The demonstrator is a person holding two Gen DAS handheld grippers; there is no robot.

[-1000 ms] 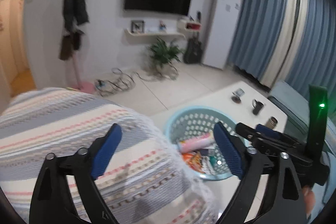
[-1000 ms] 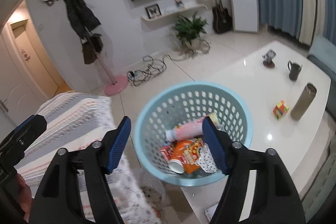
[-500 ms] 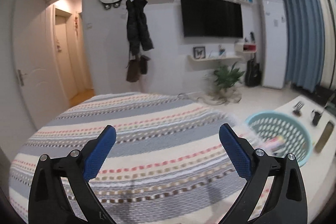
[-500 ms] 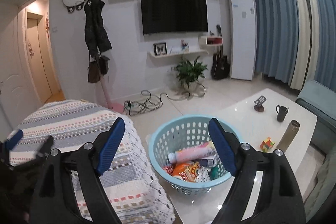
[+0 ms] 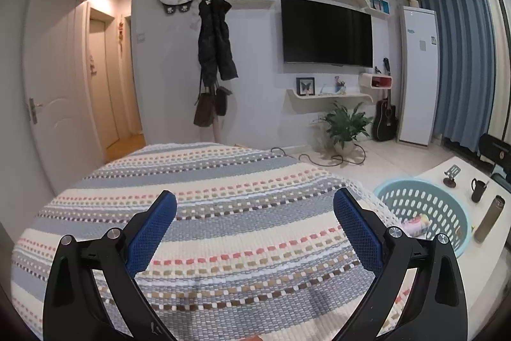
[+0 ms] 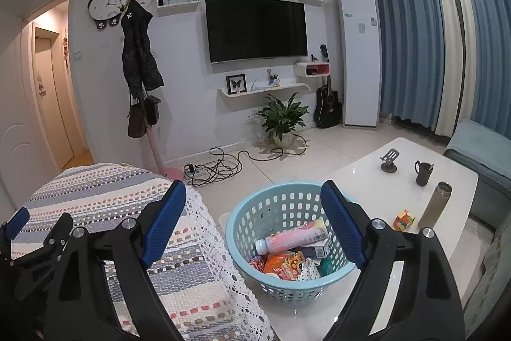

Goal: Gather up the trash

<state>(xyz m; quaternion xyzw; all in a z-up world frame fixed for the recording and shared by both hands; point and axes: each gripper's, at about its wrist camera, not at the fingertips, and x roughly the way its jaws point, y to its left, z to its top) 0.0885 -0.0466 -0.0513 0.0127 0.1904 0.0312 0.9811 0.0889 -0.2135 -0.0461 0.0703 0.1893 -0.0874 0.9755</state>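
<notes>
A light blue plastic basket stands on the white table by the striped cover. It holds trash: a pink bottle, an orange snack bag and a small box. My right gripper hovers in front of the basket; its jaws are opening and nothing is between them. My left gripper is wide open and empty over the striped woven cover. The basket lies to its right. The left gripper also shows at the left edge of the right wrist view.
On the table beyond the basket are a colour cube, a metal flask, a black mug and a phone stand. Cables trail on the tiled floor. A blue sofa borders the table's right.
Both views have tilted up from the basket toward the room. The left gripper swung left over the striped cover, leaving the basket at its right. The right jaws have spread wider.
</notes>
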